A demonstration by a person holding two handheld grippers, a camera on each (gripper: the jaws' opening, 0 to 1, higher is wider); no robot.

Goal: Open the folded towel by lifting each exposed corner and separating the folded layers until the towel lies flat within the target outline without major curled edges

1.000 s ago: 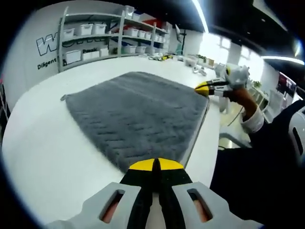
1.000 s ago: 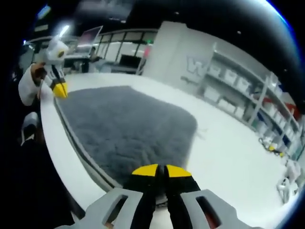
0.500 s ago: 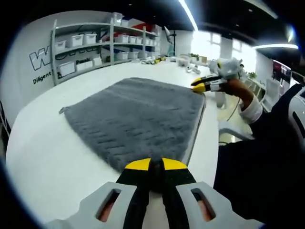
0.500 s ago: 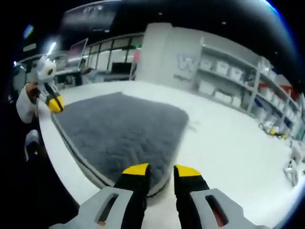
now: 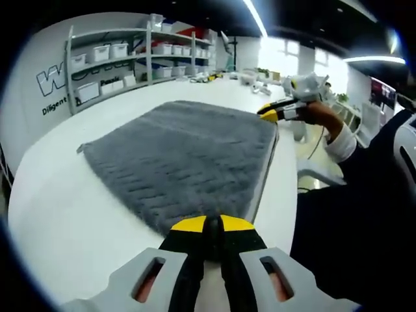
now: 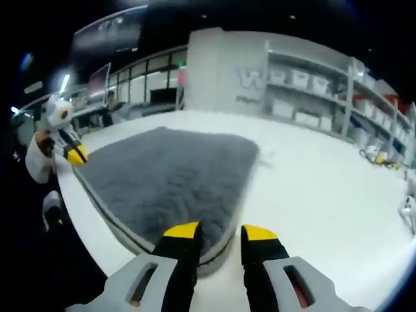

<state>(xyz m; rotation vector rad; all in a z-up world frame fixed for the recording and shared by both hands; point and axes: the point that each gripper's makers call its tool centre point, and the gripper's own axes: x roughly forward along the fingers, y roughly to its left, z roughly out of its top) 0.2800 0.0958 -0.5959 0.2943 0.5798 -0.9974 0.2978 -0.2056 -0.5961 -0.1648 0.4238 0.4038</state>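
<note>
Lab, shelving (image 5: 123,55) with white bins (image 5: 97,53)

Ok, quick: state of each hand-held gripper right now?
Left hand-held gripper: shut on the towel corner.
Right hand-held gripper: open, holding nothing, at the towel's other near corner.
</note>
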